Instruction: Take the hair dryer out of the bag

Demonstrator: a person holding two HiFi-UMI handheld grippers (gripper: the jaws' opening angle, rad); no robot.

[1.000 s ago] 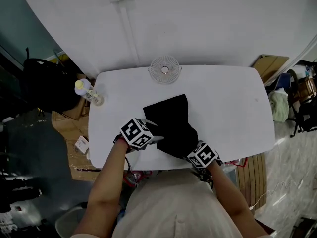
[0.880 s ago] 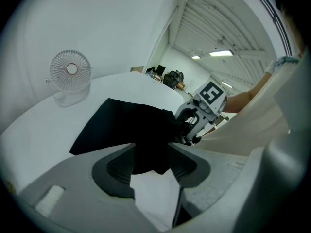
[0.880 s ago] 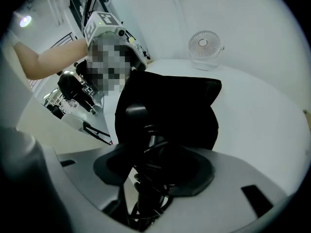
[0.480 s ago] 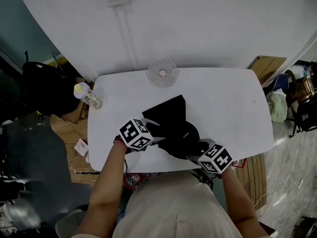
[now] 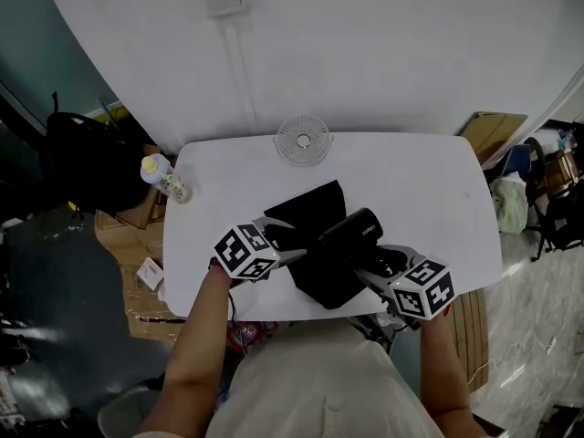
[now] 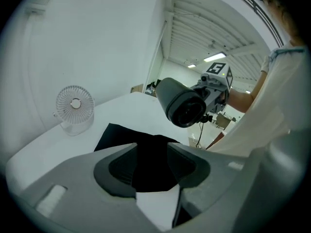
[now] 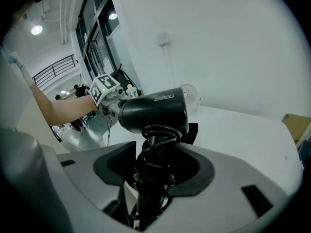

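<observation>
At the 9 o'clock edge of the flat black fabric bag [image 5: 306,210] on the white table [image 5: 429,190], the left gripper [image 5: 285,242] holds its jaws apart over the cloth, while at 4 o'clock the right gripper [image 5: 367,266] clamps the cord-wrapped handle of the black hair dryer [image 5: 351,229], raised clear above the bag.

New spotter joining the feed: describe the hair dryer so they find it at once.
Start at the white table by the wall; a flat black bag lies near its front edge. Above the bag, the right tool grips the hair dryer by its cord-wrapped handle. Unlike the limp bag, it is a rigid black barrel with white lettering.
</observation>
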